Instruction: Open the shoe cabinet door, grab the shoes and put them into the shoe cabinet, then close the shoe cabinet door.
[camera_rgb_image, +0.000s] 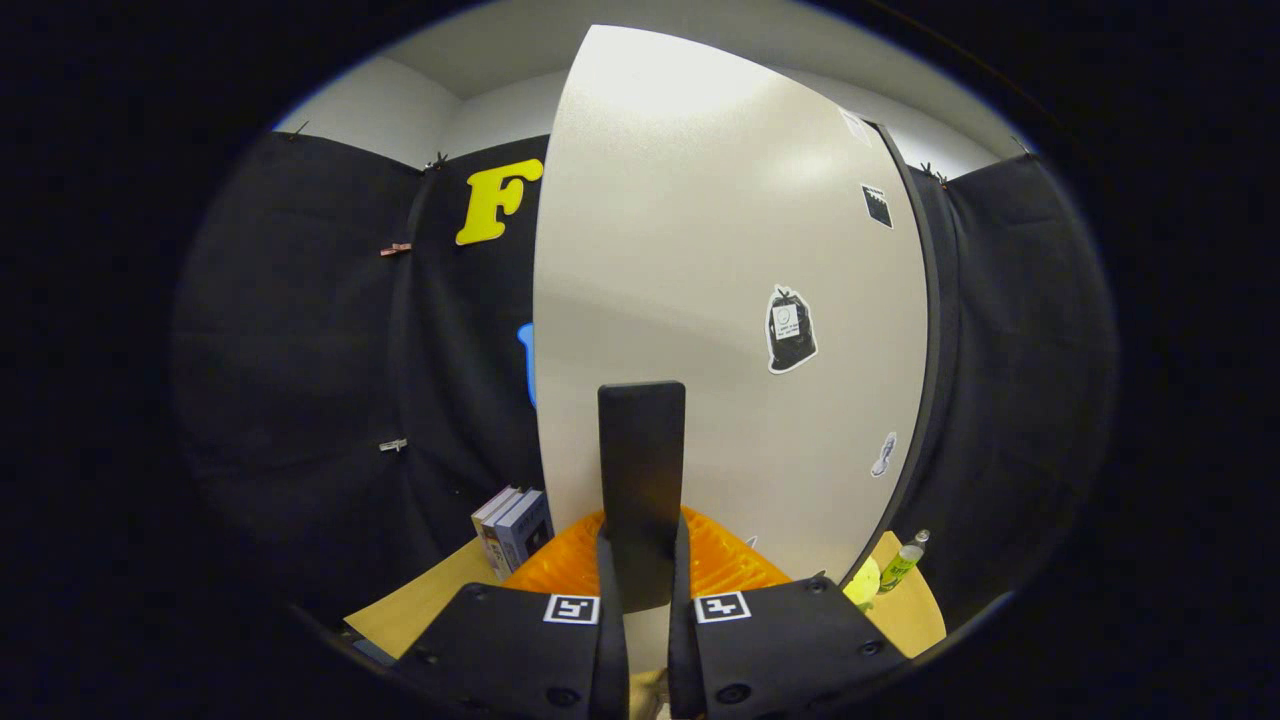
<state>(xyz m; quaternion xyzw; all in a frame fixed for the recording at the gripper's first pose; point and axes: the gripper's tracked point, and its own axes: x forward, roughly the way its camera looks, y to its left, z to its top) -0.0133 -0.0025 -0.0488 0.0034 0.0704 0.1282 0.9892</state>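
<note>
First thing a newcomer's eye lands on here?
The big pale cabinet door with small stickers stands just ahead of the fingers. The gripper is shut on the door's dark upright handle. Low behind the handle lies a bright orange ribbed object, with boxed books beside it on the wooden tabletop.

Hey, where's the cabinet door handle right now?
In the gripper view, the dark upright handle on the pale cabinet door sits clamped between the tool fingers.

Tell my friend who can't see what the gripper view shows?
The gripper is shut on a dark upright handle on the pale cabinet door. The door carries stickers. Books stand on the table beside it.
</note>
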